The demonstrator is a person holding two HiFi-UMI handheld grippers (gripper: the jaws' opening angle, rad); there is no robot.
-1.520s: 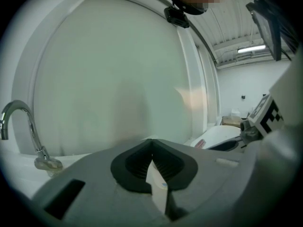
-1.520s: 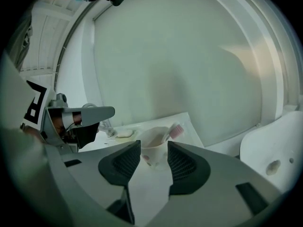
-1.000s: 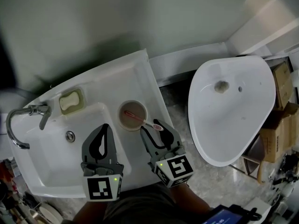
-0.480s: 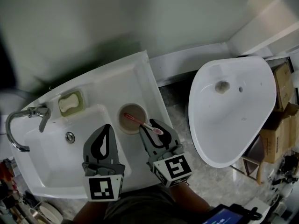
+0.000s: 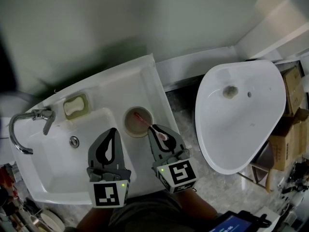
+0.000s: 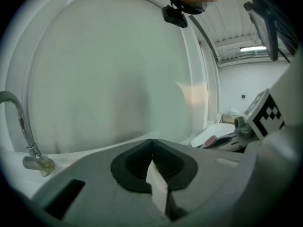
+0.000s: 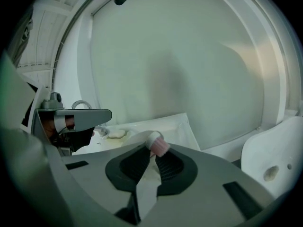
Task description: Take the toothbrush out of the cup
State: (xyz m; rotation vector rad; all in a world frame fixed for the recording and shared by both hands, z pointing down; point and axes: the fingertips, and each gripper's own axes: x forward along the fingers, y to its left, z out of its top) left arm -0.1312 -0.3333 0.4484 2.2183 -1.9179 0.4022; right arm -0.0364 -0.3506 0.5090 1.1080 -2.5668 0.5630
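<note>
A beige cup [image 5: 129,125] stands on the white washbasin's flat right side. A pink and white toothbrush [image 5: 143,121] leans out of it toward me. My right gripper [image 5: 158,131] is at the cup's near right rim, and its jaws are closing with the brush's outer end pinched between their tips. In the right gripper view that pink and white end [image 7: 157,145] sticks up between the tips of the right gripper [image 7: 152,154]. My left gripper [image 5: 112,132] hovers over the basin's bowl just left of the cup, shut and empty; it looks the same [image 6: 152,163] in its own view.
The washbasin [image 5: 145,76] has a curved chrome tap [image 5: 23,125] at the left and a soap dish [image 5: 76,105] with a bar behind the bowl. A second white basin [image 5: 241,115] lies on the floor to the right, with cardboard boxes [image 5: 289,129] beyond it.
The right gripper's jaws have gone from wide open to pinched on the toothbrush's end by the cup's rim. The left gripper has stayed put.
</note>
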